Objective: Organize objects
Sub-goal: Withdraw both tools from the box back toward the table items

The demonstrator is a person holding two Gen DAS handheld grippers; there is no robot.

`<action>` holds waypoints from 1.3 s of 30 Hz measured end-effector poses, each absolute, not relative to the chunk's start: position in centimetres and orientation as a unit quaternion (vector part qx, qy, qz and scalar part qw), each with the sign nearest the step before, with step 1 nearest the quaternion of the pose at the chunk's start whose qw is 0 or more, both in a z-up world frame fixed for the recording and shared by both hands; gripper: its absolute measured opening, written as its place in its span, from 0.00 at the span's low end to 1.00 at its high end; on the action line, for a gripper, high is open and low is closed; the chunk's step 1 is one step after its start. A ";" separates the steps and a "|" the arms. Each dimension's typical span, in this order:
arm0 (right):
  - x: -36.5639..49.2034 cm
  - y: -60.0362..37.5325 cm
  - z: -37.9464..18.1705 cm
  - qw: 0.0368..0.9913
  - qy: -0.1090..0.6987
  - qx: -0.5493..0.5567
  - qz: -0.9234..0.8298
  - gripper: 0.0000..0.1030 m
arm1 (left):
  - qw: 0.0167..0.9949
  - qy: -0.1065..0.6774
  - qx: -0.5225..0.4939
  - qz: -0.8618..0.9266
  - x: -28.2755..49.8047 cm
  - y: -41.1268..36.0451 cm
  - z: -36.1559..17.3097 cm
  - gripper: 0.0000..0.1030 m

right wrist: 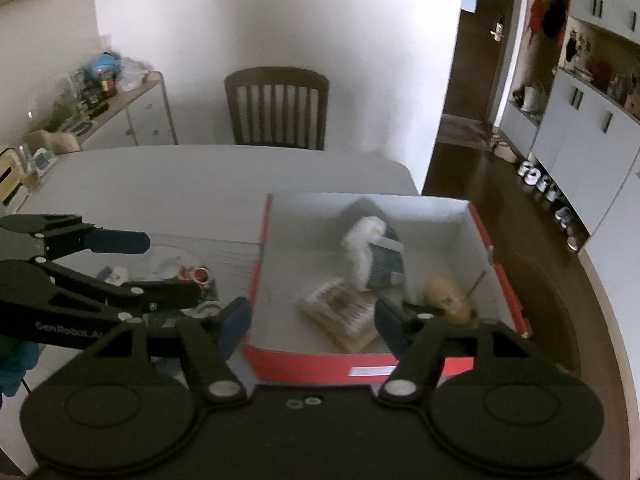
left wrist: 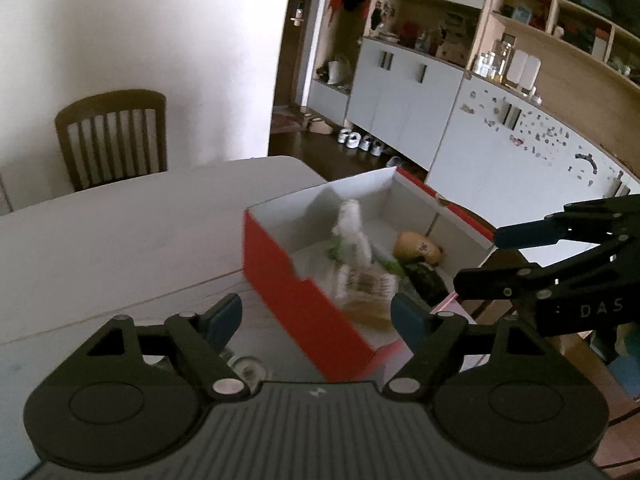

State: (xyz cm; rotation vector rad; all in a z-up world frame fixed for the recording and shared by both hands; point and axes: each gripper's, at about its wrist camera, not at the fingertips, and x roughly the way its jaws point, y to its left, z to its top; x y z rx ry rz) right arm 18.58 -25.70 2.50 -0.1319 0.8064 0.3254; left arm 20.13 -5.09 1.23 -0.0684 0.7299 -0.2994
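A red box [left wrist: 304, 304] with a white inside stands on the table [left wrist: 132, 220]; it also shows in the right wrist view [right wrist: 320, 364]. Inside it lie a blurred white packet [left wrist: 352, 228] [right wrist: 364, 248], a tan flat pack [right wrist: 340, 312], a brown round object [left wrist: 418, 248] [right wrist: 448, 294] and a dark item [left wrist: 426, 278]. My left gripper [left wrist: 316, 316] is open and empty above the box's near wall. My right gripper [right wrist: 312, 314] is open and empty over the box's front edge. Each gripper shows in the other's view, open [left wrist: 480, 258] [right wrist: 172, 266].
Small items in clear wrap [right wrist: 176, 272] lie on the table left of the box. A wooden chair [right wrist: 276, 108] stands at the table's far side. White cabinets [left wrist: 400, 92] and shoes [left wrist: 360, 142] line the right. A cluttered sideboard [right wrist: 100, 100] stands at the left.
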 end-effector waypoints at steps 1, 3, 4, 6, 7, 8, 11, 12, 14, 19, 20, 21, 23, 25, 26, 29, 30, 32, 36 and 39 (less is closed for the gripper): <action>18.3 -25.1 2.6 0.906 0.388 -0.065 0.159 0.69 | 0.923 0.355 -0.037 -0.144 19.8 -4.5 1.3 0.79; 17.9 -24.1 2.7 0.906 0.387 -0.064 0.161 0.69 | 0.923 0.354 -0.043 -0.141 19.1 -3.3 1.5 0.79; 17.8 -23.6 2.8 0.906 0.387 -0.064 0.162 0.69 | 0.924 0.354 -0.045 -0.139 18.8 -2.8 1.6 0.81; 17.5 -22.5 2.8 0.906 0.385 -0.065 0.163 0.71 | 0.924 0.353 -0.048 -0.137 18.3 -1.7 1.6 0.81; 17.4 -22.0 2.8 0.906 0.385 -0.065 0.163 0.71 | 0.924 0.353 -0.048 -0.136 18.1 -1.2 1.6 0.81; 17.3 -21.6 2.8 0.906 0.385 -0.065 0.165 0.72 | 0.924 0.354 -0.049 -0.134 17.9 -0.7 1.5 0.81; 17.0 -20.2 2.7 0.905 0.387 -0.063 0.166 0.73 | 0.923 0.359 -0.052 -0.127 17.4 1.0 1.1 0.81; 16.9 -19.9 2.6 0.905 0.386 -0.063 0.166 0.73 | 0.923 0.360 -0.053 -0.126 17.3 1.5 0.9 0.81; 16.7 -19.1 2.5 0.905 0.387 -0.062 0.168 0.76 | 0.923 0.361 -0.052 -0.124 16.9 2.4 0.7 0.85; 16.2 -17.3 2.0 0.907 0.380 -0.060 0.171 0.82 | 0.927 0.353 -0.047 -0.120 15.6 4.8 0.1 1.00; 16.0 -17.0 1.8 0.908 0.377 -0.058 0.174 0.85 | 0.926 0.353 -0.049 -0.121 15.5 5.2 -0.1 1.00; 15.8 -16.8 1.7 0.908 0.376 -0.056 0.176 0.88 | 0.926 0.354 -0.052 -0.121 15.3 5.7 -0.2 1.00; 15.5 -16.2 1.1 0.908 0.376 -0.054 0.178 0.92 | 0.925 0.355 -0.060 -0.119 15.0 6.7 -0.7 1.00; 15.3 -15.8 0.4 0.907 0.377 -0.055 0.179 0.97 | 0.924 0.359 -0.061 -0.115 14.7 7.6 -1.2 1.00; 15.1 -15.5 0.0 0.907 0.377 -0.054 0.180 0.98 | 0.923 0.362 -0.061 -0.112 14.6 8.1 -1.5 1.00; 14.9 -14.8 -1.4 0.905 0.383 -0.051 0.180 1.00 | 0.923 0.368 -0.053 -0.102 14.3 9.2 -2.6 1.00; 14.9 -14.7 -1.8 0.902 0.389 -0.050 0.179 1.00 | 0.922 0.371 -0.049 -0.099 14.3 9.6 -3.1 1.00; 15.0 -14.3 -2.9 0.898 0.400 -0.041 0.178 1.00 | 0.921 0.376 -0.043 -0.095 14.2 10.5 -4.0 1.00; 15.1 -13.4 -4.8 0.896 0.412 -0.031 0.164 1.00 | 0.920 0.382 -0.027 -0.084 14.5 11.9 -5.9 1.00; 15.2 -12.7 -6.2 0.895 0.419 -0.027 0.148 0.99 | 0.922 0.380 -0.013 -0.078 14.8 12.7 -7.0 1.00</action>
